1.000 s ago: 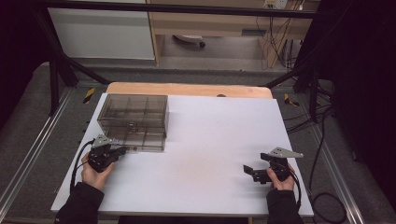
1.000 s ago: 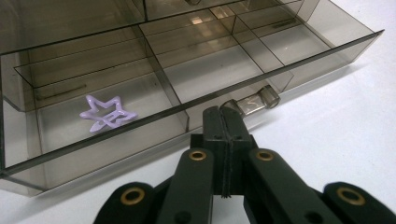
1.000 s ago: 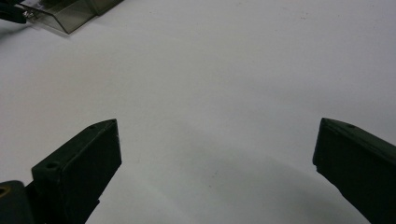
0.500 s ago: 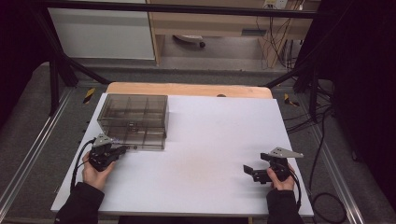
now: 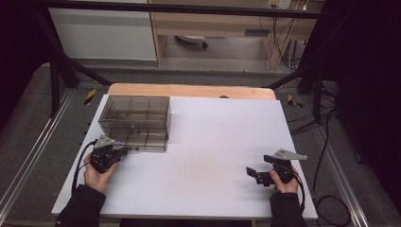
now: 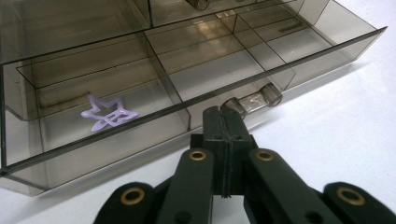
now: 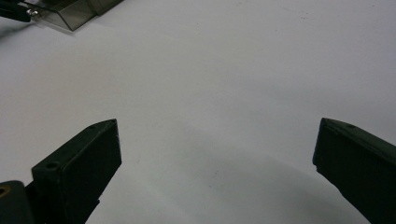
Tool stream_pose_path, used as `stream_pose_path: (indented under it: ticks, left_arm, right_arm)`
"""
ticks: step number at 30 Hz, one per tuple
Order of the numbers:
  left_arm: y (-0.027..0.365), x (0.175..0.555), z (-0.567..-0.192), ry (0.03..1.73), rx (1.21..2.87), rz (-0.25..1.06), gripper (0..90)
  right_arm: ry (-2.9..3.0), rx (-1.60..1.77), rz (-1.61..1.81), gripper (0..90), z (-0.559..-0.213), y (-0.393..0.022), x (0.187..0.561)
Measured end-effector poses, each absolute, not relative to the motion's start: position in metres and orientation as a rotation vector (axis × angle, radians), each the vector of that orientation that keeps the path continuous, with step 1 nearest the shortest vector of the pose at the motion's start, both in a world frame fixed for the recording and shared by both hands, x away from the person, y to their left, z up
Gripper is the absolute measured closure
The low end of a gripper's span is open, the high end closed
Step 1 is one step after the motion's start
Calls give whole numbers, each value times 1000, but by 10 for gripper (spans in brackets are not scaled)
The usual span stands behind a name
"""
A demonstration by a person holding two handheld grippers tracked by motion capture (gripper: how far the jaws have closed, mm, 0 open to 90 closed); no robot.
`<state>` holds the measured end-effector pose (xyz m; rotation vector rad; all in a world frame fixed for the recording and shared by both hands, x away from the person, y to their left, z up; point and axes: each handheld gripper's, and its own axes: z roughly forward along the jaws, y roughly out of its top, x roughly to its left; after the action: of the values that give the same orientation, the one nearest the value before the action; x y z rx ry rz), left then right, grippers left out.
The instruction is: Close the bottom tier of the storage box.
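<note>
Nothing has shifted over the last second: left claw [image 6: 224, 122] stays pinched shut at the drawer knob [image 6: 252, 100] of the smoky organizer box [image 5: 135, 122]; right claw [image 7: 215, 154] rests wide open, empty, on the bench [image 5: 217, 156].

We see wide free room across the white table top [image 5: 213, 156]: the whole middle and right half lie bare, so a gripper can sweep there unhindered. The one obstacle is the smoky clear drawer cabinet [image 5: 135, 122] at the far left, with its bottom drawer [image 6: 154, 107] pulled out toward us. The left gripper [image 5: 124, 151], jaws pressed together, sits right at the drawer's knob [image 6: 252, 101], so the way past the drawer front is tight there. Inside the drawer, low dividers split the space; a lilac star [image 6: 108, 113] lies in one compartment. The right gripper [image 5: 250, 174], jaws wide apart, faces bare table, well apart from the cabinet.
</note>
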<state>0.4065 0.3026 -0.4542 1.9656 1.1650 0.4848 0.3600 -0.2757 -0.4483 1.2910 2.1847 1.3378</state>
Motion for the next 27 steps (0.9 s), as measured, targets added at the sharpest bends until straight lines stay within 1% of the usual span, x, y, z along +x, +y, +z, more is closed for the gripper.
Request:
stream_pose_path:
  ticks: [27]
  left_arm:
    - [304,411,-455,1172,1946,489,900]
  right_arm:
    - [2186,1290,1335,18,-448,-275,360]
